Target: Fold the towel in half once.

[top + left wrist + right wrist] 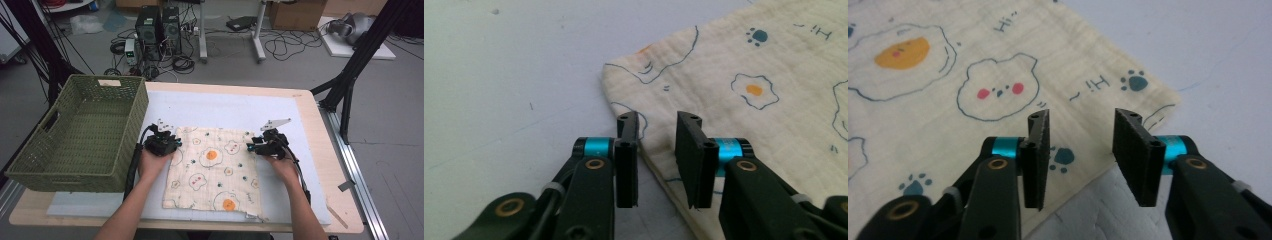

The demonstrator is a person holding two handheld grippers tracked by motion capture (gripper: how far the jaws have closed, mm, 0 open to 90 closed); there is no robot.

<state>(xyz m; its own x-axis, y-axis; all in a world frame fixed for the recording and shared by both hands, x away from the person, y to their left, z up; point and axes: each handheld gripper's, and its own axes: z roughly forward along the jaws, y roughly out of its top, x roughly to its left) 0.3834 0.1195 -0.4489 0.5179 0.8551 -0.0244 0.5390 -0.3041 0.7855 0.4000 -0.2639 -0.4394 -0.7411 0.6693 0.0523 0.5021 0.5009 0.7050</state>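
Both grippers low over cloth corners, seemingly ungripped.

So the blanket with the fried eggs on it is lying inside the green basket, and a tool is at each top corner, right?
Not quite. The blanket lies flat on the table's white mat, beside the green basket, as the high view shows. The left tool and right tool are indeed at its far corners.

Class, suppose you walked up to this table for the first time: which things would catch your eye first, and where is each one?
The cream cloth printed with fried eggs and bears lies flat mid-table on the pale mat. At its two far corners sit the left gripper and right gripper, each with its jaws apart astride the cloth's edge, not yet pinching. A big green woven basket stands at the table's left edge.
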